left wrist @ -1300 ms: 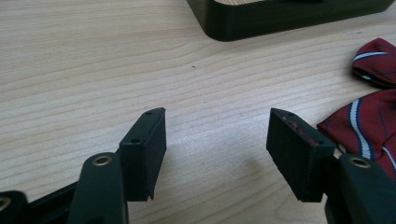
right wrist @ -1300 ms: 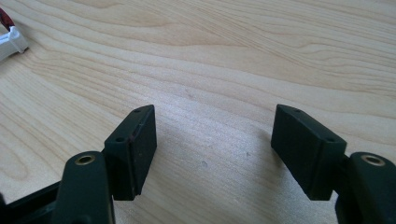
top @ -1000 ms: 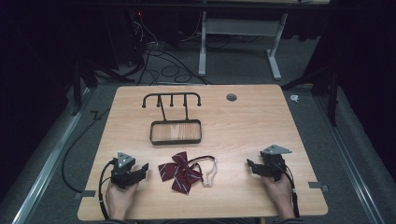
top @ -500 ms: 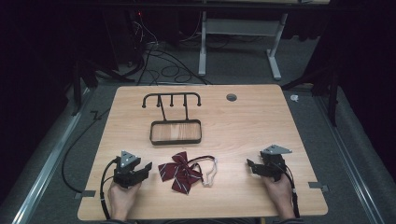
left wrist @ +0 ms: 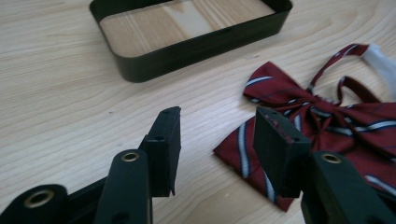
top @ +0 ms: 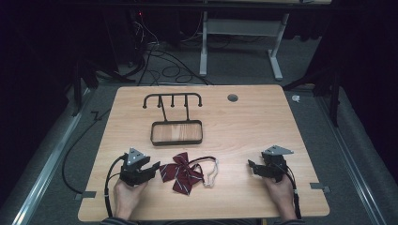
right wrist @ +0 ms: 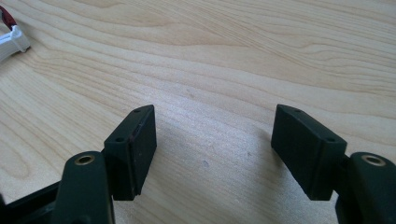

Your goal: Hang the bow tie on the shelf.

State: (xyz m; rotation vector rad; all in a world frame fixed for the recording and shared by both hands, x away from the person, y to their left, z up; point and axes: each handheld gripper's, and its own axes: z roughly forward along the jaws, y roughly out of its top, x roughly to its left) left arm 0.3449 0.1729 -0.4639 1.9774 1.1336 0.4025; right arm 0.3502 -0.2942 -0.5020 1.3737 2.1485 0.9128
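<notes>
While the person's two hands rest at the near edge of the pale wooden table point(top: 244, 122), a dark red bow tie with thin white and navy stripes point(top: 180, 172) lies flat on the wood between them, nearer the left one. Its thin red neck strap and a short whitish elastic piece point(top: 212, 172) trail off the far side of the bow tie from the left gripper.

Just beside the bow tie, the black two-jaw left gripper point(top: 151, 169) points at its nearest wing. Its jaws have just been closing, yet they stand partly apart with a clear gap. In the left gripper view point(left wrist: 217, 140) only bare wood lies in that gap; one jaw stands in front of the wing's corner point(left wrist: 243, 154), and I cannot tell whether it touches the cloth. Nothing is gripped.

Well apart from the bow tie on its other side, the black right gripper point(top: 254, 167) points toward it with its jaws spread wide and nothing between them; the right gripper view point(right wrist: 212, 140) shows plain wood grain in the gap.

Beyond the bow tie, toward the table's far side, sits a black metal stand with a shallow rounded rectangular tray base point(top: 176, 140) and an upright rail of small hooks point(top: 172, 99).
</notes>
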